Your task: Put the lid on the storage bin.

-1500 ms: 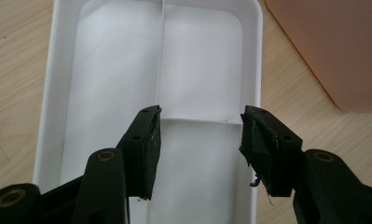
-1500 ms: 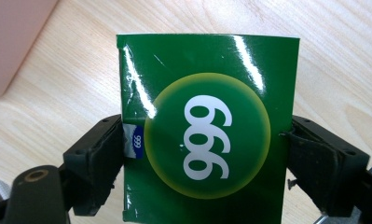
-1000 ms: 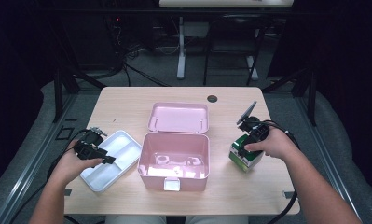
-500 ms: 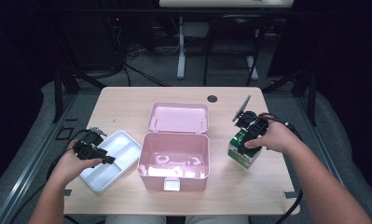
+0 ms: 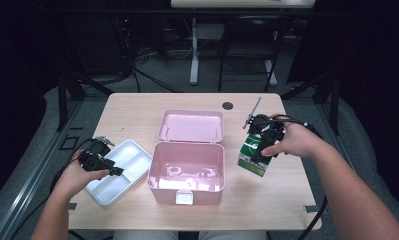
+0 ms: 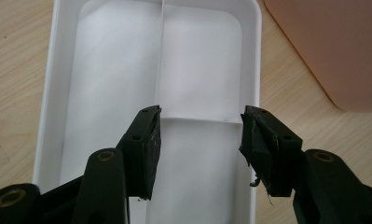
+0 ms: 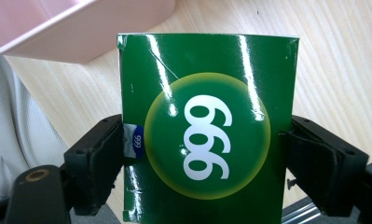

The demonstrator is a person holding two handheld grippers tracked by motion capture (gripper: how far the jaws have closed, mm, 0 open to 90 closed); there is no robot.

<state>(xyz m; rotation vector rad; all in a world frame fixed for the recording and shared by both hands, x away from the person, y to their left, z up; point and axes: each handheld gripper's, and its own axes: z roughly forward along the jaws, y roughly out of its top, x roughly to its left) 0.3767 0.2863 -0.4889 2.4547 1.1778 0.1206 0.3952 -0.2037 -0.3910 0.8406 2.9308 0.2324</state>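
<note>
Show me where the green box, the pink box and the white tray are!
green box (image 7: pixel 207 135): right gripper view, its round yellow-green logo.
pink box (image 5: pixel 187 191): high view, its front wall.
white tray (image 6: pixel 203 56): left gripper view, floor of one compartment.

A lab recording bay, dim and cable-strewn

A small wooden table (image 5: pixel 137 107) with a cable hole (image 5: pixel 228 105) is standing alone on grey flooring (image 5: pixel 47 105), lit from above while everything around it is fading into black. Cables (image 5: pixel 152 80) are running across the floor at the far side, past a white desk leg (image 5: pixel 193 50) and dark metal stands (image 5: pixel 67 82). A metal rail (image 5: pixel 27 190) is lying along the left edge. Wired handheld grippers are pointing to data-collection work rather than a home or shop.
</note>
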